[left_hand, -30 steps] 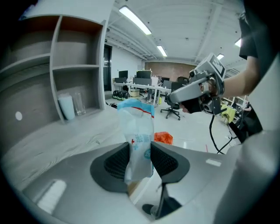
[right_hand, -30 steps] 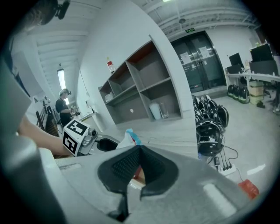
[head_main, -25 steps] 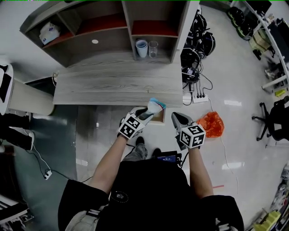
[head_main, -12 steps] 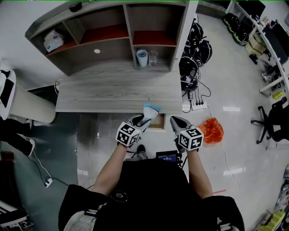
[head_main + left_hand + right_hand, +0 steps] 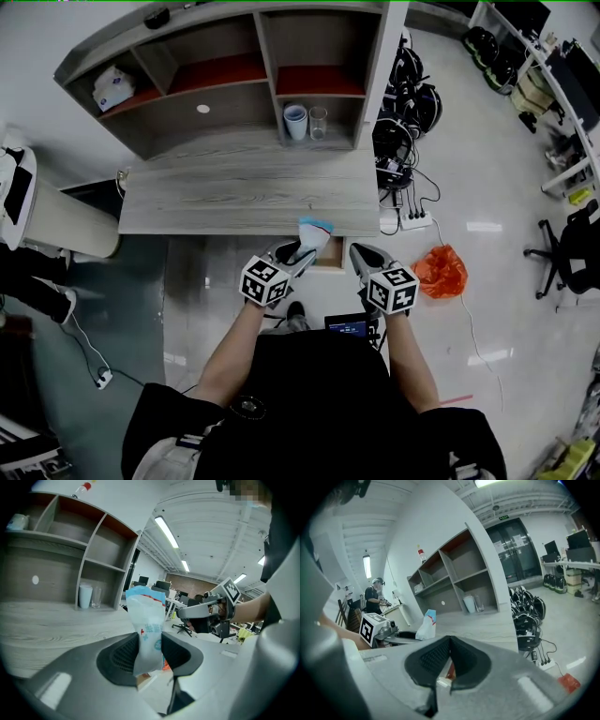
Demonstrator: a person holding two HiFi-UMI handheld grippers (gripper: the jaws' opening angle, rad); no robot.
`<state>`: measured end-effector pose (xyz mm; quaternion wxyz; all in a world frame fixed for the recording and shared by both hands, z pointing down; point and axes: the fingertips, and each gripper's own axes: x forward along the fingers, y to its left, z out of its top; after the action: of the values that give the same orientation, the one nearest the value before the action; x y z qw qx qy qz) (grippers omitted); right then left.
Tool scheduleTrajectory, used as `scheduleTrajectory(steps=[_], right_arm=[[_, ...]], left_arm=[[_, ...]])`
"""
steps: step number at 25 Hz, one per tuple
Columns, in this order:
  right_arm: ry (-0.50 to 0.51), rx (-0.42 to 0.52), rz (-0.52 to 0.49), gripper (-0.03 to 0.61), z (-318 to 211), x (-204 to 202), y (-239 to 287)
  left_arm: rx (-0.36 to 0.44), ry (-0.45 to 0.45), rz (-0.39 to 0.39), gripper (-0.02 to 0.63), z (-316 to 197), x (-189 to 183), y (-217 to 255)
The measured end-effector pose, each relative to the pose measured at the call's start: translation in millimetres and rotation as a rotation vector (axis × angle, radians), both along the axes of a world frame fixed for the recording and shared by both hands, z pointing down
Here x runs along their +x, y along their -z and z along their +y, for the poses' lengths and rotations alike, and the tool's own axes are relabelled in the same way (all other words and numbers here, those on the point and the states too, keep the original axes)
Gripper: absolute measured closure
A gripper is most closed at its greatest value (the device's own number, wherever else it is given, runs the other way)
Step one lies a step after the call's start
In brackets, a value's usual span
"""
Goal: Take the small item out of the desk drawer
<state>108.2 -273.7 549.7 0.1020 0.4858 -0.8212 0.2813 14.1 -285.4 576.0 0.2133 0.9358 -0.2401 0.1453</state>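
Your drawer [image 5: 330,255] is mostly covered by the left claw [image 5: 302,249] and packet [image 5: 314,228], so its inside isn't visible. The packet print is too blurred to read, and its lower end is hidden between the jaws.

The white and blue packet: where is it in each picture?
Head view: packet at centre, by the desk's front edge.
Left gripper view: packet centre, between the jaws.
Right gripper view: packet left of centre.
Shared landmark: the white cup.
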Motion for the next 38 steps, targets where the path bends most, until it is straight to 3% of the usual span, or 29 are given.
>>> scheduleTrajectory(steps=[11,28,34,38], right_arm=[[0.034,0.000,-0.030,0.580,21,10,-1],[0.090,-0.050,-0.102,0.580,70,25,-18],[0.101,-0.051,-0.115,0.580,84,12,-19],[0.088,-0.036,-0.099,0.580,89,8,-12]], left_arm=[[-0.012,0.041,0.027,0.456,29,8,3],[-0.071,0.196,0.026,0.456,108,-10,-5],[-0.082,0.220,0.019,0.457,127,-27,-9],[-0.052,0.181,0.046,0.456,132,-28,5]])
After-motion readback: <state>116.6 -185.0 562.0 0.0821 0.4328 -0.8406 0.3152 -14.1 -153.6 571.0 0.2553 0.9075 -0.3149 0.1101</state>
